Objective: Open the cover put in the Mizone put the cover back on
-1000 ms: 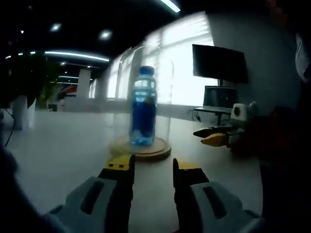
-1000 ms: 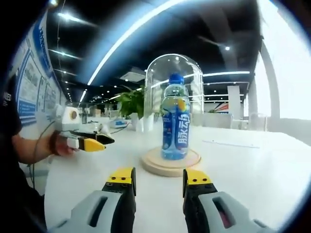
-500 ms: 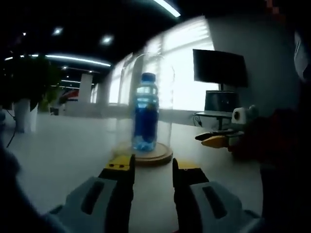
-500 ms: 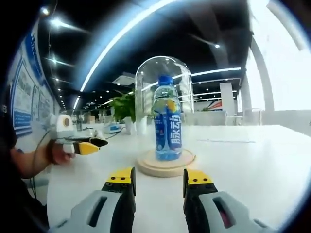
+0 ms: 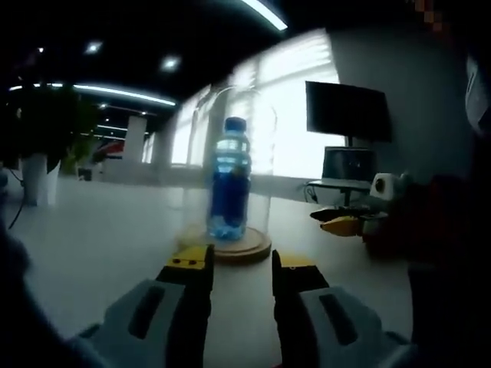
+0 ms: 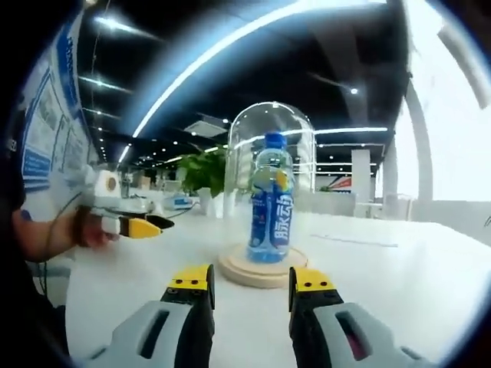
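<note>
One Mizone bottle (image 6: 271,198), label 脉动, under glass cover (image 6: 270,146) | both hand-held grippers (image 5: 239,264) (image 6: 251,280) spread, empty

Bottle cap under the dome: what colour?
Blue cap, clearest in the right gripper view.

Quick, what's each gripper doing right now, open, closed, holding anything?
Left gripper: open, empty, short of the glass dome.
Right gripper: open, empty.

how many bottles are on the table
1. The blue Mizone bottle stands upright on the round wooden base, under the clear glass dome.
</note>
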`<state>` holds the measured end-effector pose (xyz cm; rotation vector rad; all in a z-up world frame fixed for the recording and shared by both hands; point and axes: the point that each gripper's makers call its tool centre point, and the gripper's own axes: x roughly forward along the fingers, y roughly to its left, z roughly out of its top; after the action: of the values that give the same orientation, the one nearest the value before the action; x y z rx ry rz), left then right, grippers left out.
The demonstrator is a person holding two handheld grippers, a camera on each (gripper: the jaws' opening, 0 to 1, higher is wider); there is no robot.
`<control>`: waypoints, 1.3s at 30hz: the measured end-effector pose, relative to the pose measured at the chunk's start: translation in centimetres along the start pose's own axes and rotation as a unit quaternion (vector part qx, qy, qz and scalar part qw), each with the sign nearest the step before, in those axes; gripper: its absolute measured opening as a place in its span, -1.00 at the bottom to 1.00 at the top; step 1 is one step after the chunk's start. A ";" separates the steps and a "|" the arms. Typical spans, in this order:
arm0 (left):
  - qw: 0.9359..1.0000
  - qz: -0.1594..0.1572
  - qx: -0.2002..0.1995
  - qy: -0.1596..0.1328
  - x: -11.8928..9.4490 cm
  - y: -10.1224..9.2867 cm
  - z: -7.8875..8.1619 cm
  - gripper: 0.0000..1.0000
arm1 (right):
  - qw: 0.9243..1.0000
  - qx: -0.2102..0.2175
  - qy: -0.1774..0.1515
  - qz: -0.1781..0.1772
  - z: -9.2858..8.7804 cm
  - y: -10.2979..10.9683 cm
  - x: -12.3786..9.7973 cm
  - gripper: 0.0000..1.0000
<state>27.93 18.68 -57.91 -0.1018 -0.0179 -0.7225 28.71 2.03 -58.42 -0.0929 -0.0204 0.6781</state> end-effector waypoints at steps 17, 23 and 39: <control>1.000 -0.006 0.021 0.011 0.2 -0.4 -0.4 -0.45 | 0.997 0.063 0.042 -0.024 -1.7 -1.4 0.2 -0.39; 1.000 -0.003 0.022 0.008 0.2 -0.3 -0.2 -0.45 | 0.995 0.085 0.038 -0.037 -1.6 -1.8 0.1 -0.39; 1.000 -0.009 0.007 0.009 0.1 -0.7 -0.1 -0.56 | 0.999 0.011 0.032 -0.037 -1.4 -2.0 0.1 -0.41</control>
<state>27.60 18.08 -57.89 -0.0812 -0.0072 -0.7418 30.12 0.48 -59.60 -0.0917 0.0456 0.6008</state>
